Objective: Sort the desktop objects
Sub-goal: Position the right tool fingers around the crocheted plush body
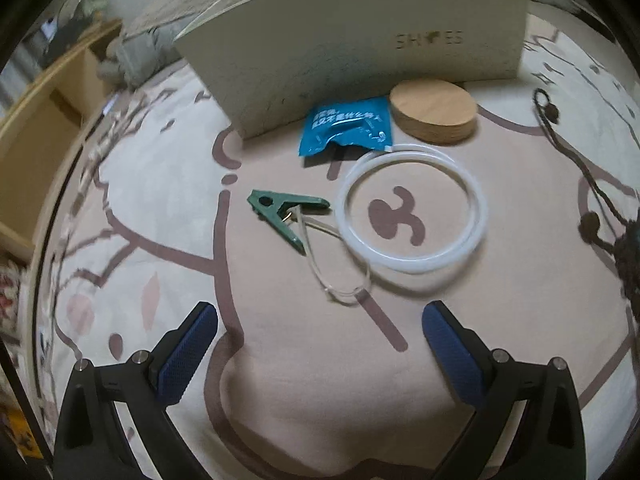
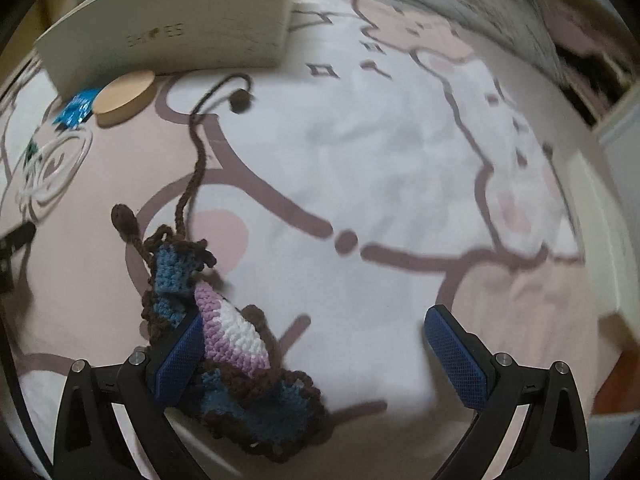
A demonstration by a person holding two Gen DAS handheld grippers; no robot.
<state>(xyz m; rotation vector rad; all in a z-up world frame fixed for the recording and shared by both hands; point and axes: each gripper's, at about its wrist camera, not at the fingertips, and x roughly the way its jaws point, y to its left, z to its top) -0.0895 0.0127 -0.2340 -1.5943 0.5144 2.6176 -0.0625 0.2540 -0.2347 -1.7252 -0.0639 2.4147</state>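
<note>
Right gripper, jaws wide apart, hangs over the crocheted toy lying at its seven o'clock against the left finger, a soft, light, floppy thing best pinched across its thick purple-and-white middle, not its trailing cord.

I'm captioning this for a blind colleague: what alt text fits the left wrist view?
The open left gripper hovers above a patterned cloth holding a green clip, a coiled clear tube, a torn blue packet and a wooden disc, all before a white shoebox.
</note>
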